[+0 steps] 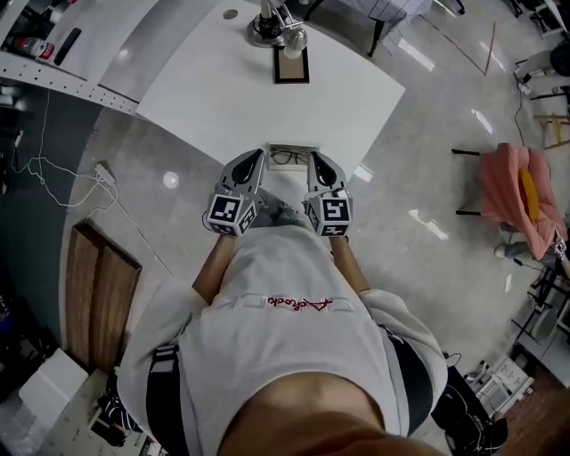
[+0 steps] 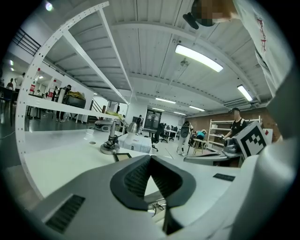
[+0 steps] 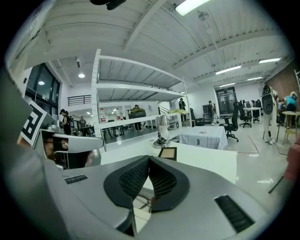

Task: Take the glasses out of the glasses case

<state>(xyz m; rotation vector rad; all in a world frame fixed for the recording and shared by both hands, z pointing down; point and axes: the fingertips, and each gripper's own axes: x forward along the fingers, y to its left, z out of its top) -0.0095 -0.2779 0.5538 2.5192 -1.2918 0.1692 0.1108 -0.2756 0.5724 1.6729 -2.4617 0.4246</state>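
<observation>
nearest the camera in the head view is the person's white shirt (image 1: 285, 347), with both arms reaching toward 12 o'clock. just beyond, the left gripper (image 1: 258, 157) and right gripper (image 1: 313, 157) sit side by side at the near edge of the white worktop (image 1: 214, 89). the open glasses case (image 1: 288, 147) lies between them, the left gripper at its 9 o'clock and the right gripper at its 3 o'clock. the dark-framed glasses (image 1: 287, 158) lie inside the case.

in the left gripper view the jaws are pressed together at their tips and pinch nothing; a bit of the glasses (image 2: 157, 206) shows through the gap below the tips. the right gripper view shows the same: jaws meeting at the tips, empty, with part of the glasses (image 3: 140, 201) beneath them.

farther across the worktop, toward 12 o'clock, lies a dark-framed flat panel (image 1: 291, 65), and beyond it a metal stand (image 1: 267, 27) on a round base. off the worktop at 3 o'clock, pink cloth drapes a chair (image 1: 512, 191); at 8 o'clock a wooden board (image 1: 98, 294) lies on the floor.
</observation>
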